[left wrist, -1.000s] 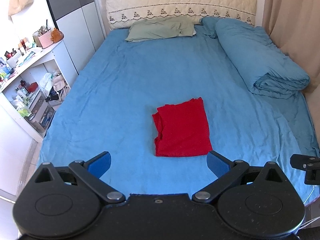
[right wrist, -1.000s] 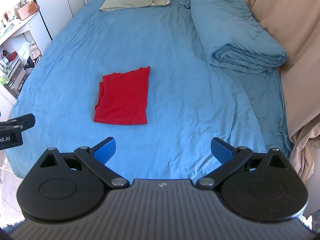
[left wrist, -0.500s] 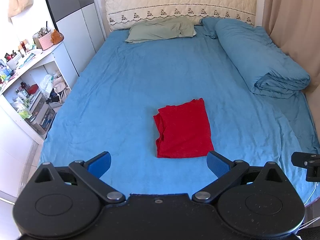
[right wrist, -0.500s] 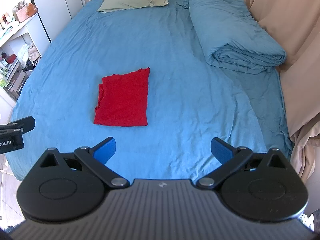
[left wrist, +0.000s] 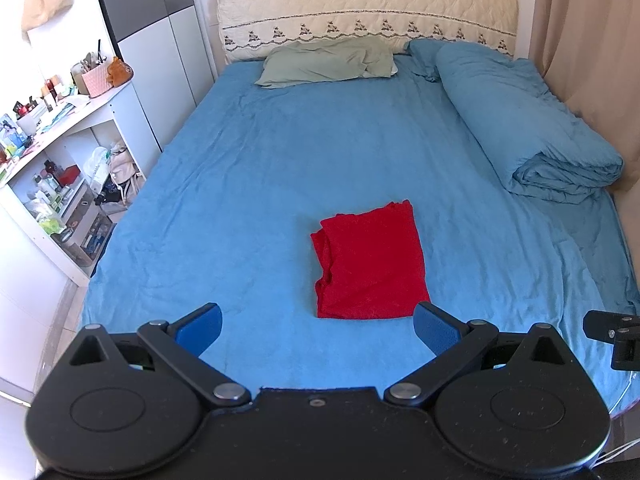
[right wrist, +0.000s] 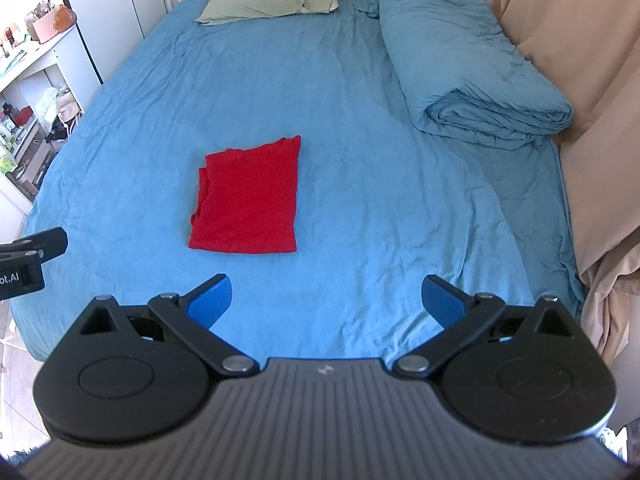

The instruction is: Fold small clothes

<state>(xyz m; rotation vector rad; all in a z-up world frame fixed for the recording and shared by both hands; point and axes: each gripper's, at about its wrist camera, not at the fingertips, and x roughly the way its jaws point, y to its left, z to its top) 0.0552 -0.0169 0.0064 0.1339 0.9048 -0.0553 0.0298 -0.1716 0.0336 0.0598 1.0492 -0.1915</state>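
Observation:
A red garment [left wrist: 370,262] lies folded into a flat rectangle on the blue bedsheet [left wrist: 248,184], near the foot of the bed. It also shows in the right wrist view [right wrist: 248,196]. My left gripper [left wrist: 318,330] is open and empty, held back from the garment's near edge. My right gripper [right wrist: 326,300] is open and empty, to the right of the garment and nearer the foot of the bed. Neither gripper touches the cloth.
A rolled blue duvet [left wrist: 520,128] lies along the bed's right side by a beige curtain [right wrist: 580,60]. A green pillow [left wrist: 328,62] lies at the headboard. White shelves [left wrist: 52,168] full of small items stand to the left of the bed.
Both grippers have drawn back and up a little from the bed, so the garment looks slightly farther away. The garment has not moved. Both jaws stay open.

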